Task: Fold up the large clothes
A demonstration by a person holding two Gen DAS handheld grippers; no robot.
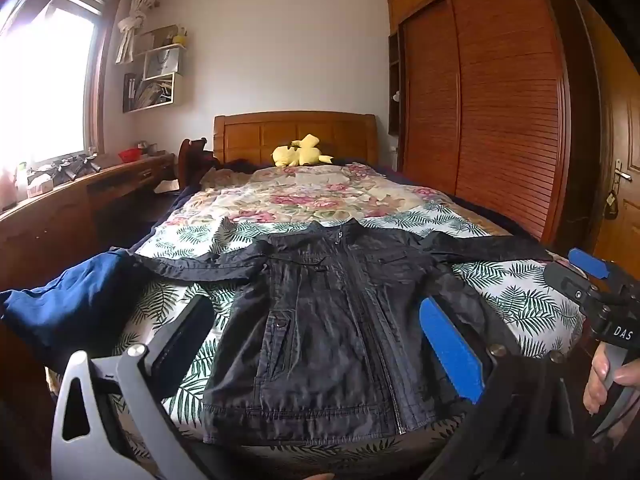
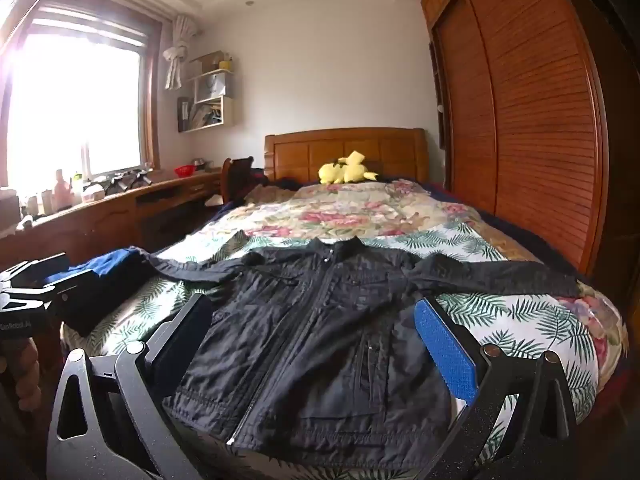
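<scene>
Left wrist view: jacket [image 1: 320, 320] lies ahead, collar far, sleeves spread sideways — both grippers' fingers [image 1: 452, 348] wide, empty.

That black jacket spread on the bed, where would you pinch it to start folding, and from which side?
Probably a sleeve end. The black jacket lies flat, front up, zipped, both sleeves stretched sideways. Its right sleeve ends near the bed's edge, so the open right gripper could come from that outer side, low along the bedspread, pinch the thin cuff and carry it across the chest.
</scene>
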